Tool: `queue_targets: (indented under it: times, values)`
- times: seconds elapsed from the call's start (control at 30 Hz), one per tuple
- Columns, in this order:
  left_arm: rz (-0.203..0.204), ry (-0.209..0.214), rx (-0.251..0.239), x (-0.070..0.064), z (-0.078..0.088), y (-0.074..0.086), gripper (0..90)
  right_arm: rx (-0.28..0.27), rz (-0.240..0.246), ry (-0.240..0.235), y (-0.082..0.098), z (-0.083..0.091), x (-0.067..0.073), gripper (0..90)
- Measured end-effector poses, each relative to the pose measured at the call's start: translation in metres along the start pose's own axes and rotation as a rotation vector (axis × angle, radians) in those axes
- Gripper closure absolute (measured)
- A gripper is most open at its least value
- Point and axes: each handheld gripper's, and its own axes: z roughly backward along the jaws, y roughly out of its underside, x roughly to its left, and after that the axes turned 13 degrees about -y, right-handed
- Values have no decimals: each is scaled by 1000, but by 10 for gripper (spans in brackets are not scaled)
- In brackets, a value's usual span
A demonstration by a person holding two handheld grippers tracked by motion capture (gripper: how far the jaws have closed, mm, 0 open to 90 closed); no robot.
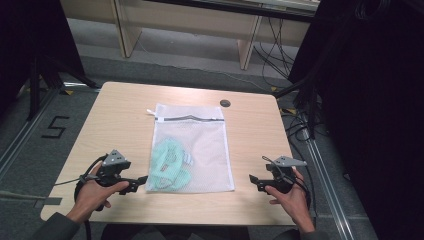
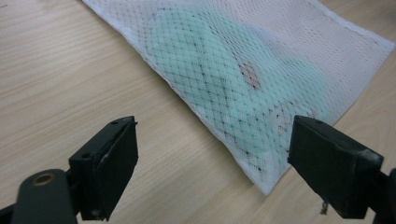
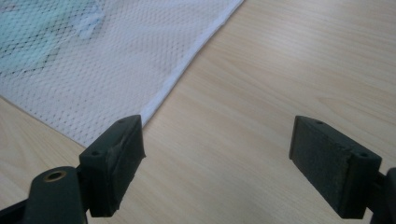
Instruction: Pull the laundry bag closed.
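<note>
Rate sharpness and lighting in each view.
High view: evenly lit pale wooden table, dark surroundings, white mesh laundry bag slightly soft. Left gripper view: netting crisp over the mint-green garment, black jaws blurred. Right gripper view: bag edge sharp, its far corner washed pale, near jaws soft; no hard shadows.

We see the wooden table (image 1: 125,115) evenly and softly lit from above, while the room's sides sink into near-black. The high view is slightly soft and grainy. In the gripper views the black jaws blur at close range; faint glare washes the white mesh bag (image 2: 261,60).
</note>
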Motion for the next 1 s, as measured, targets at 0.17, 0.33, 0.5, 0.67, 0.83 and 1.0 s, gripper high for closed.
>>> queue_targets:
  times: [0.17, 0.33, 0.5, 0.67, 0.83, 1.0]
  values:
    - [12, -1, 1, -2, -1, 0, 153, 18, 24, 2, 0, -1, 1, 178]
    - [-6, 7, 7, -1, -1, 0, 151, 26, 36, -3, 0, -2, 1, 190]
    - [-9, 7, 4, -1, -1, 0, 151, 44, 80, -6, 0, -2, -2, 228]
    - [-7, 4, -9, -4, -3, -1, 153, 62, 93, -12, -2, -2, -2, 260]
    - [-12, 2, -27, -6, -4, -1, 156, 36, 118, -21, -2, -4, -2, 291]
    - [-22, 5, -12, -5, -3, -1, 170, 61, 111, -61, -5, -6, 1, 344]
